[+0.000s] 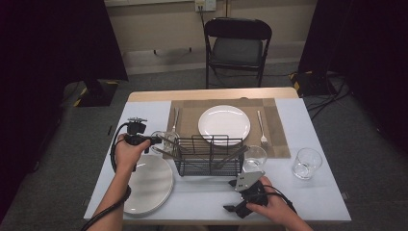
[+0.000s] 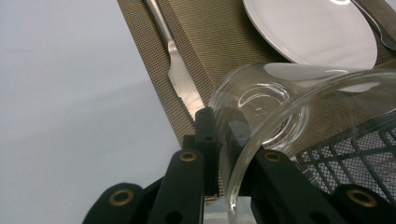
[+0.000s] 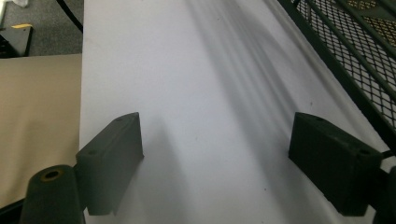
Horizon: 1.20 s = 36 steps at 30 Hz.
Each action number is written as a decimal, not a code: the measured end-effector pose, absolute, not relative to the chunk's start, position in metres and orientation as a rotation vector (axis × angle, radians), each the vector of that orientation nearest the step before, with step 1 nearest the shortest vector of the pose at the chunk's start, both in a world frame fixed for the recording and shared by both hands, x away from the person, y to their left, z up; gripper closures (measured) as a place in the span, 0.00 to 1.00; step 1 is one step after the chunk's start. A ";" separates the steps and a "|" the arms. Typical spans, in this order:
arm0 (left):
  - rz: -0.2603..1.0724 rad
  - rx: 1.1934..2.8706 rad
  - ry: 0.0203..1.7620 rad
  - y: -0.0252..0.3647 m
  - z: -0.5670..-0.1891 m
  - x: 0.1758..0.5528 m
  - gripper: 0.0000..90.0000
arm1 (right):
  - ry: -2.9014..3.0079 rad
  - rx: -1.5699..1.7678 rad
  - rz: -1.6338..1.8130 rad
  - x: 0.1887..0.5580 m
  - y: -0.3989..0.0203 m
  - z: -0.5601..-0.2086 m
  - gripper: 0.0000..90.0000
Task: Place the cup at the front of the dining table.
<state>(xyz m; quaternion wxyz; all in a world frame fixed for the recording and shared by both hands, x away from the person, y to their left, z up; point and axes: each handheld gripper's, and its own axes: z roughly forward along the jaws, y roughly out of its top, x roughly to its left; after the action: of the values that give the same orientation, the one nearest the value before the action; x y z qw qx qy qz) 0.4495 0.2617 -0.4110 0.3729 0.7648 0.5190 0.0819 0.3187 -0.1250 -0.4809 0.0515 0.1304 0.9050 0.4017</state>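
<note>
Dark curtains close off both sides of the room, and a black folding chair point(image 1: 237, 48) stands on the grey floor beyond the far edge of the desk point(image 1: 317, 192), whose top is covered in white. At the middle of the desk sits a black wire rack point(image 1: 208, 156), the landmark for everything else; a few pieces of cutlery lean inside it, though which kinds I cannot tell. Behind the rack lies a woven brown placemat point(image 1: 279, 130) carrying a white plate point(image 1: 224, 124), with a knife point(image 1: 175, 120) on the plate's left and a fork point(image 1: 261, 128) on its right. Just right of the rack stands an empty glass point(image 1: 254, 158), and farther right, well apart, a second empty glass point(image 1: 306, 163). Left of the rack and nearer the person rests a stack of white plates point(image 1: 151, 185). At the rack's left end the left gripper point(image 2: 223, 140) holds a clear tumbler point(image 2: 280, 107) tilted on its side, empty, the jaws pinching its rim wall just beside the rack's mesh. In front of the rack, the right gripper point(image 1: 236, 208) hovers low over bare white desk, its jaws spread wide with nothing between them.
</note>
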 end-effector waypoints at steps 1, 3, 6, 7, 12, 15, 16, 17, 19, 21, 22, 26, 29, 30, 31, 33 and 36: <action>0.212 1.957 1.332 0.261 -0.411 0.450 0.95 | 2.753 0.397 1.222 0.319 -0.125 -0.481 0.18; 0.205 1.955 1.332 0.261 -0.412 0.450 0.95 | 2.753 0.396 1.222 0.319 -0.125 -0.481 0.18; 0.203 1.957 1.334 0.262 -0.412 0.451 0.95 | 2.751 0.392 1.222 0.319 -0.125 -0.481 0.18; 0.207 1.950 1.336 0.261 -0.413 0.452 0.95 | 2.751 0.393 1.222 0.319 -0.125 -0.481 0.18; 0.203 1.957 1.335 0.259 -0.415 0.454 0.95 | 2.754 0.396 1.222 0.319 -0.125 -0.481 0.18; 0.202 1.963 1.331 0.258 -0.415 0.455 0.95 | 2.754 0.397 1.222 0.319 -0.125 -0.481 0.18; 0.206 1.956 1.334 0.257 -0.416 0.456 0.95 | 2.753 0.397 1.222 0.319 -0.125 -0.481 0.18; 0.198 1.950 1.336 0.257 -0.416 0.457 0.95 | 2.753 0.397 1.223 0.319 -0.125 -0.481 0.18; 0.201 1.956 1.334 0.256 -0.417 0.458 0.95 | 2.752 0.394 1.223 0.319 -0.125 -0.481 0.18; 0.195 1.955 1.339 0.255 -0.417 0.459 0.95 | 2.752 0.394 1.223 0.319 -0.125 -0.481 0.18; 0.199 1.956 1.336 0.255 -0.417 0.459 0.95 | 2.753 0.393 1.223 0.319 -0.125 -0.481 0.18; 0.196 1.958 1.334 0.254 -0.418 0.461 0.95 | 2.752 0.392 1.222 0.319 -0.125 -0.481 0.18; 0.197 1.952 1.333 0.252 -0.419 0.462 0.95 | 2.752 0.393 1.223 0.319 -0.125 -0.481 0.18; 0.197 1.953 1.335 0.252 -0.419 0.462 0.95 | 2.752 0.393 1.222 0.319 -0.125 -0.481 0.18; 0.194 1.959 1.332 0.251 -0.419 0.462 0.95 | 2.751 0.393 1.222 0.319 -0.125 -0.481 0.18; 0.194 1.946 1.335 0.251 -0.420 0.463 0.95 | 2.752 0.393 1.223 0.319 -0.125 -0.481 0.18; 0.193 1.944 1.344 0.250 -0.422 0.463 0.95 | 2.752 0.393 1.223 0.319 -0.125 -0.481 0.18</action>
<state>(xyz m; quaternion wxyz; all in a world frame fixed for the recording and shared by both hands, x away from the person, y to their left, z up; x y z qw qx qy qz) 0.4633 0.2499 -0.4223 0.3758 0.7598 0.5251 0.0753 0.3188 -0.1250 -0.4809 0.0525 0.1292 0.9049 0.4021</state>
